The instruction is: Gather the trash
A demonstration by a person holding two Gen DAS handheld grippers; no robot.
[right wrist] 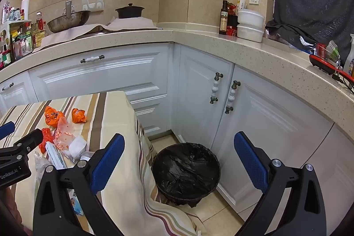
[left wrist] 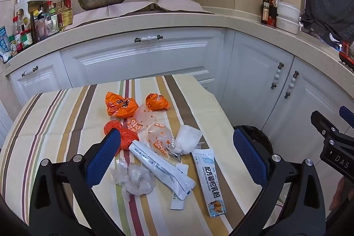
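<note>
Left wrist view: left gripper [left wrist: 177, 154] hangs over the striped tablecloth [left wrist: 55, 125], jaws spread wide, nothing between them. Trash sits mid-table: orange wrappers [left wrist: 120, 106], clear plastic wad [left wrist: 133, 179], white sachets [left wrist: 162, 167], long packet [left wrist: 209, 178] printed "FORMULATED CAMEL MILK POWDER" plus Chinese text. Probably all light, soft, crinkly, likely slippery film; I'd pinch wads at the bulk and flat packets across the narrow width. Right wrist view: right gripper [right wrist: 179, 160] also released, empty, pointing at the black-lined bin [right wrist: 185, 171] on the floor right of the table. The other gripper's body reads "GenRobot.AI", partly legible.
</note>
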